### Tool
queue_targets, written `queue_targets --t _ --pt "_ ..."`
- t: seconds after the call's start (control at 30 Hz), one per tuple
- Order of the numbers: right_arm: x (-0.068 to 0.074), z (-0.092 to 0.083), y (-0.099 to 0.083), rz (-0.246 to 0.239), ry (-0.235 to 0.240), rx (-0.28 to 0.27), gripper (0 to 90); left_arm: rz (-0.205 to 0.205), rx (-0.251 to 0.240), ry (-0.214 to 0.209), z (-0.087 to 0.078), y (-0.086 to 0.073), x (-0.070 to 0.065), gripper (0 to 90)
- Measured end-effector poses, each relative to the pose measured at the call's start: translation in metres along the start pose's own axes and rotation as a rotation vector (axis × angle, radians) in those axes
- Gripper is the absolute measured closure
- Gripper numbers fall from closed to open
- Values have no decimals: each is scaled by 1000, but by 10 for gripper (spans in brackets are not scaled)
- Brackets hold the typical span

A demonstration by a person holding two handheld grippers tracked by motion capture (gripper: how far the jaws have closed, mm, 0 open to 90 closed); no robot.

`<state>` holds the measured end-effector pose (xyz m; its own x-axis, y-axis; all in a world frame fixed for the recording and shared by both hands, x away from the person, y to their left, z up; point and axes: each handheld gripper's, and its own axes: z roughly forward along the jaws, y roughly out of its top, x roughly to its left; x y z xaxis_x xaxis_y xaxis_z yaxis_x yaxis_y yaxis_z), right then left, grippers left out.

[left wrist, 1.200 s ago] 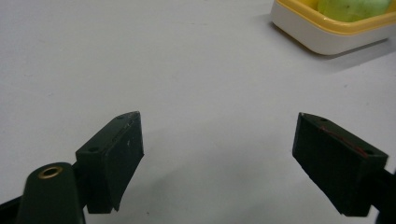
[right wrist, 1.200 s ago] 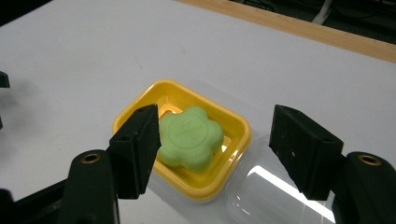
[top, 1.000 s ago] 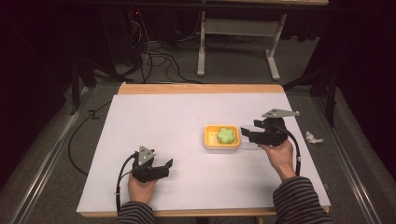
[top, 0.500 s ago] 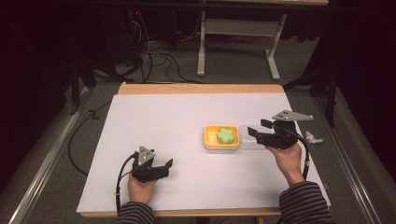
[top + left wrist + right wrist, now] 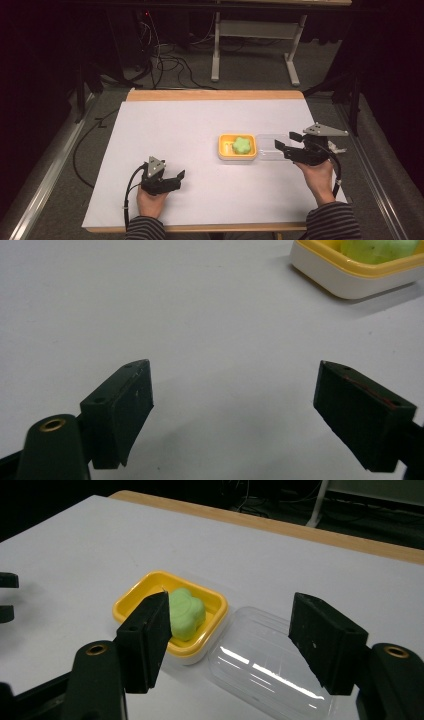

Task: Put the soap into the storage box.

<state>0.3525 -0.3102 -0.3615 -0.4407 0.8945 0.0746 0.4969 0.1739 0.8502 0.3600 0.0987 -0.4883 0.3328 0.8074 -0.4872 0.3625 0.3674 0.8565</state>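
lid's off now, the clear lid (image 5: 272, 146) lying beside the yellow tray (image 5: 224, 149) near the table's right edge, right gripper (image 5: 288, 142) hovering apart and empty, next reaching the green soap (image 5: 242, 145).

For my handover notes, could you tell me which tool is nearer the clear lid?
Right. The right tool hovers open just over the clear lid; the left tool rests far off, beyond the yellow dish.

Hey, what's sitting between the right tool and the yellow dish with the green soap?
A clear plastic lid lies on the table beside the yellow dish, between it and the right tool, as the high view shows.
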Motion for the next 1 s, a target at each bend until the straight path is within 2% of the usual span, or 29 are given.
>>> queue_targets --t 0.1,0.23,0.37,0.4,0.57,1.0 --pt "-1 -8 -5 1 -10 -27 362 6 -1 -1 0 0 0 166" --pt "-4 -14 -10 1 -15 -15 373 3 -5 -4 -1 0 0 165" --pt "-5 -19 -15 8 -22 -26 380 -17 -35 -9 -3 2 0 165" --pt "-5 -21 -18 11 -23 -29 381 -32 -41 -5 -4 3 2 165" --pt "-6 -26 -27 11 -30 -23 381 -16 -28 -5 -3 2 1 170" --pt "-9 -36 -48 34 -31 -23 381 -16 -25 -4 -3 2 2 169"
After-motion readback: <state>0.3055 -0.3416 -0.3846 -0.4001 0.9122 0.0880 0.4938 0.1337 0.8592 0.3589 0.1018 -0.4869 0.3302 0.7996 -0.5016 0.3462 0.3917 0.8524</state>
